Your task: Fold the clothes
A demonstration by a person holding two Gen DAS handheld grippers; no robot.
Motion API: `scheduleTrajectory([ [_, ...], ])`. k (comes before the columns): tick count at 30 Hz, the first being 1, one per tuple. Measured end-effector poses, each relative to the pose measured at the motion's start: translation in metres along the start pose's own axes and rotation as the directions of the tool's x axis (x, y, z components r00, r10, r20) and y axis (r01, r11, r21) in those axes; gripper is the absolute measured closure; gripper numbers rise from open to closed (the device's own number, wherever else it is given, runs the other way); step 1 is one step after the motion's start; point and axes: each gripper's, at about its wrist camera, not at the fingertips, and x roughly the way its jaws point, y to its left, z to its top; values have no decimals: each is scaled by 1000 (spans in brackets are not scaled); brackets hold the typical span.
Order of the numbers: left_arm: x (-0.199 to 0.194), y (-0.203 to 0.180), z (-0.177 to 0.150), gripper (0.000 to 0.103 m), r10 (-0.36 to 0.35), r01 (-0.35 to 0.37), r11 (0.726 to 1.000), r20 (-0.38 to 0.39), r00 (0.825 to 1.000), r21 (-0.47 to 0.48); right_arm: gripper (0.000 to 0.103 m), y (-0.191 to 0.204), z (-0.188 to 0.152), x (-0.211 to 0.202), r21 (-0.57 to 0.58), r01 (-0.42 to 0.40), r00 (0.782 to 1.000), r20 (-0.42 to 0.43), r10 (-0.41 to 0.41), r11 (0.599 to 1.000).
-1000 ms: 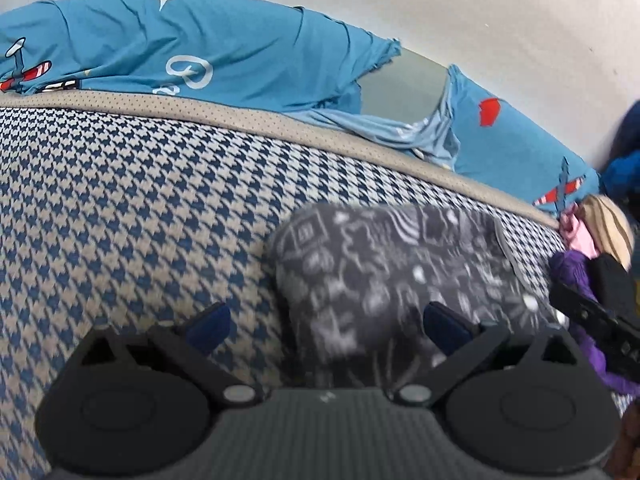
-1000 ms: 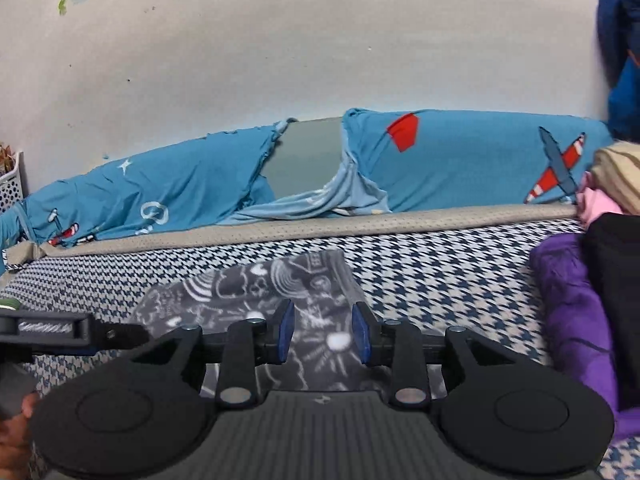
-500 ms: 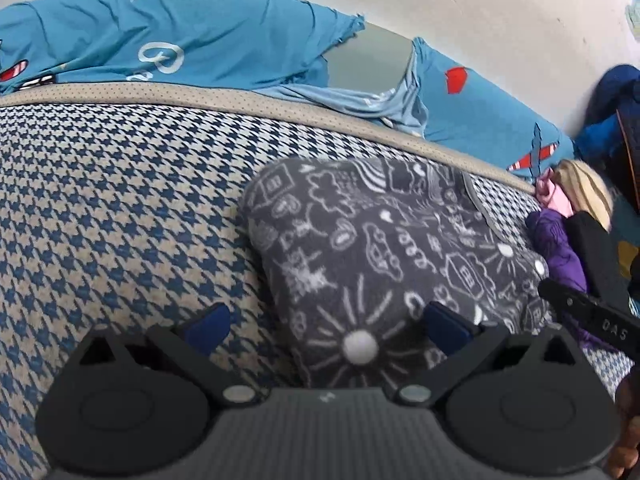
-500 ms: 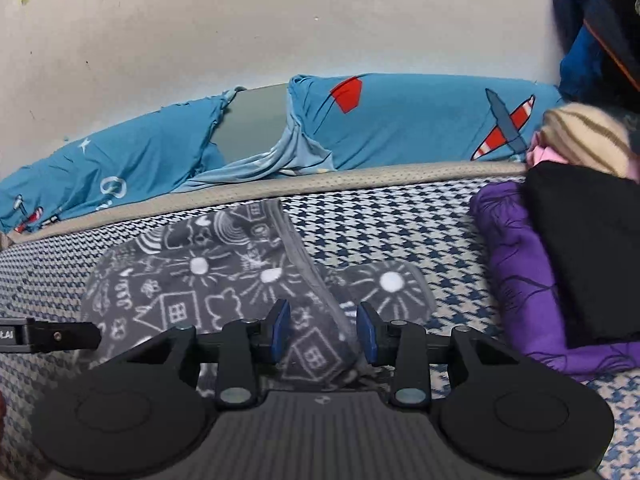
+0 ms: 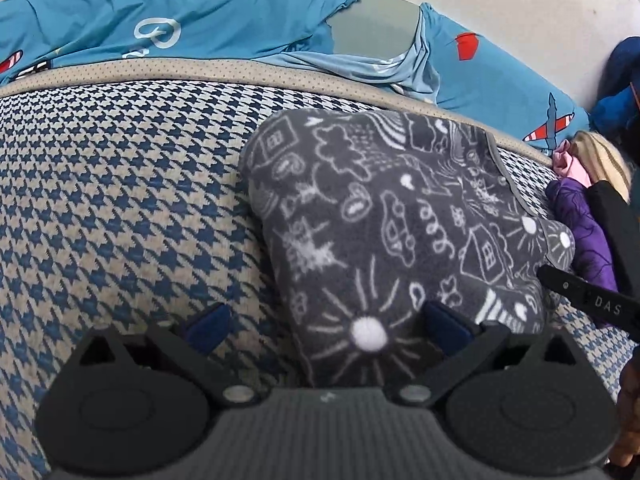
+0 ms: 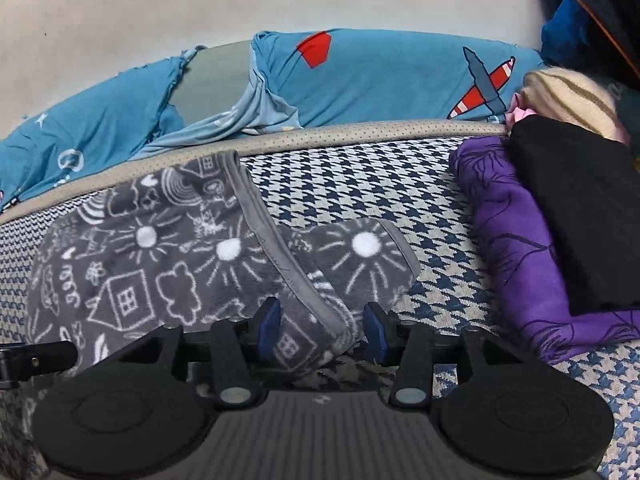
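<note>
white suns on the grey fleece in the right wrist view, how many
3. One sun sits left on the top layer, a second just right of it, and the third on the lower flap beyond the hem. Folds may hide more on the fleece.

fleece garment [image 6: 160, 264]: dark grey – white doodles
mattress [image 5: 120, 184]: navy-and-beige houndstooth
sheet [image 6: 380, 76]: blue – red planes

Bare bedcover [image 5: 120, 184] left; clothes pile [image 6: 560, 216] right.
</note>
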Motion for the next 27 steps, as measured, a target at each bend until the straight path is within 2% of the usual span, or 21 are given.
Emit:
scheduleTrajectory([
  [13,6,-2,-7,0,23,-24,999,22,999,31,55,1,-1,7,-9,31,999,-9,-31,999],
  [18,6,-3,-8,0,29,-30,999,26,999,40,49,1,0,8,-4,38,999,-8,-38,999],
  [27,-3,-7,-6,0,52,-54,996,34,998,71,48,-8,8,-4,41,-17,1000,-22,17,999],
])
